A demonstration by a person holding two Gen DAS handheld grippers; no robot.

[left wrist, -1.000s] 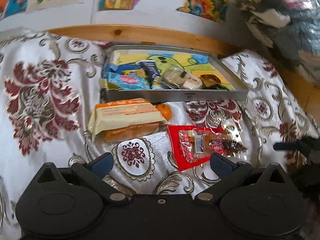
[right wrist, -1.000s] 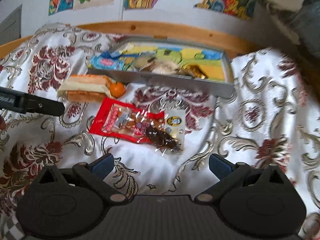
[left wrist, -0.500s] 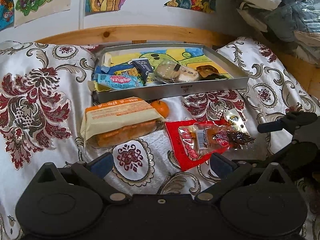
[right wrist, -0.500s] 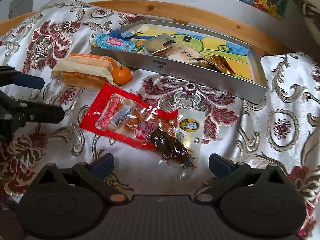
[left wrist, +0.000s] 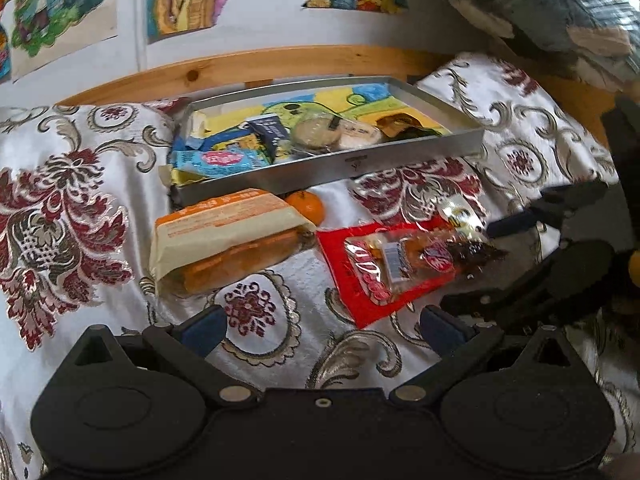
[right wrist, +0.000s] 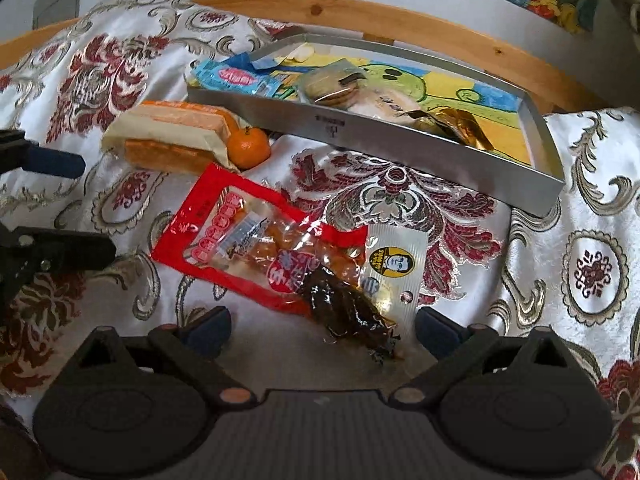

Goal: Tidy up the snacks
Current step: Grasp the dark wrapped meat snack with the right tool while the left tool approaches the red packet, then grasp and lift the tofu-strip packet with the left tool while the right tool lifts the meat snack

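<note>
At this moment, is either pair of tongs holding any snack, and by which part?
Nothing is held. The left tongs stand open over bare cloth. The right tongs, jaws just closing slightly, straddle the dark end of the clear vacuum-sealed snack packet without touching it.

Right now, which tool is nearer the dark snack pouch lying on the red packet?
Right. The right tool straddles the dark snack pouch, open; the left tool sits off its far side, beyond the red packet.
</note>
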